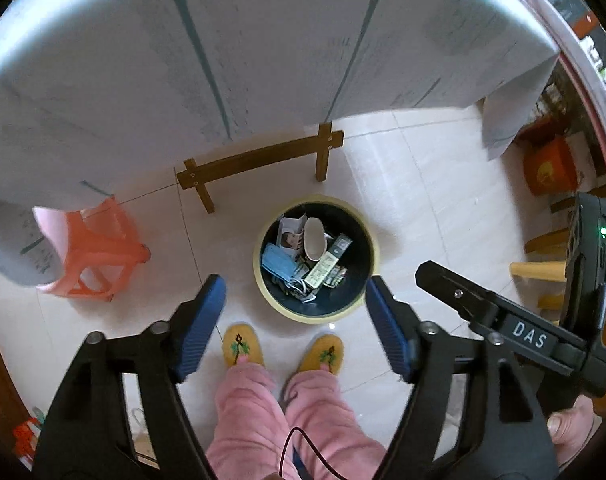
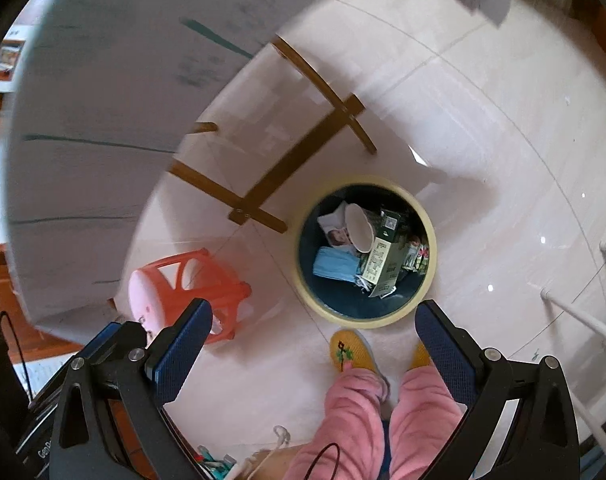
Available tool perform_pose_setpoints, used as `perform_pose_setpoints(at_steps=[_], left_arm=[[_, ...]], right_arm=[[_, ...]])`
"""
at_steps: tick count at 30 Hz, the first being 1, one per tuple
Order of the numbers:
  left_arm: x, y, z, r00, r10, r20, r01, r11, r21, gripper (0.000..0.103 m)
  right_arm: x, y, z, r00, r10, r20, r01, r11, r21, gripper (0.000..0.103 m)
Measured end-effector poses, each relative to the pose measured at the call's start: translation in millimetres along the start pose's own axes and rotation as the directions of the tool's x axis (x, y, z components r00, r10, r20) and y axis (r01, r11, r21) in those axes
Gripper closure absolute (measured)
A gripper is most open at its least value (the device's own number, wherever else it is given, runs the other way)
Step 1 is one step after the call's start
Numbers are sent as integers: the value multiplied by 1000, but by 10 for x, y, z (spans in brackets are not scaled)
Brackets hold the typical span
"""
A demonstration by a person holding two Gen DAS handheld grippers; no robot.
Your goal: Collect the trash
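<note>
Hovering left gripper (image 1: pixel 295 312): jaws spread wide, holding nothing.
Right gripper (image 2: pixel 313 332): jaws likewise wide, empty.
Trash bin (image 1: pixel 263 280): on floor below, beyond both fingertips, framed between them.
Contents: blue mask (image 1: pixel 278 265), paper cup (image 1: pixel 315 240), carton (image 2: pixel 379 264).

orange plastic stool (image 1: pixel 97 258) beside cloth-draped table (image 1: pixel 239 52), wooden table legs (image 1: pixel 263 160), yellow slippers (image 1: pixel 243 346), pink trousers (image 1: pixel 263 412), tiled floor (image 1: pixel 423 184)

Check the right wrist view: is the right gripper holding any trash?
No. The right gripper is open and empty, its blue fingers wide apart above the round yellow-rimmed trash bin on the floor.
</note>
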State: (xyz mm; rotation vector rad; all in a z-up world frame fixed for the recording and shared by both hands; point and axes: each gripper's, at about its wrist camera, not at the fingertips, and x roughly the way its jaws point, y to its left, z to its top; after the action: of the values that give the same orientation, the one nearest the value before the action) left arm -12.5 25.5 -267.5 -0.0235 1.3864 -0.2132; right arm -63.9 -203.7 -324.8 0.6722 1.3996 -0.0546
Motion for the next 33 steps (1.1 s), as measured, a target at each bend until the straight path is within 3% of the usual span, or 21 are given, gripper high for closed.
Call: perform_pose_setpoints(at_steps=[3,6,15,21,27,33], left_arm=[[-393,-21,-32,1000,-16,18,16,999,-35,30],[-728,-48,-56,999,-13,36,15,998,-55,21],[-1675,-180,-109,990,51,131,-43,997,-63,21],[-2304,-275,-142,973,70,219,-53,995,-84,21],[-2685,-340,-199,957,97,272,-70,992,-107,21],[-3031,-389,-234,927,154,343,-117,985,-126,20]], right_arm=[[-369,165,-46,1000,8,18,-8,1000,-26,1],[-763,341,-81,999,15,44,-12,998,-67,1],[-1805,846,-187,986,25,163,10,978,-210,1],[-2459,1073,-262,969,26,247,43,961,-273,1],[-3080,1281,-411,947,25,322,93,934,-346,1],[-3506,1489,-540,926,46,375,115,911,-395,1]])
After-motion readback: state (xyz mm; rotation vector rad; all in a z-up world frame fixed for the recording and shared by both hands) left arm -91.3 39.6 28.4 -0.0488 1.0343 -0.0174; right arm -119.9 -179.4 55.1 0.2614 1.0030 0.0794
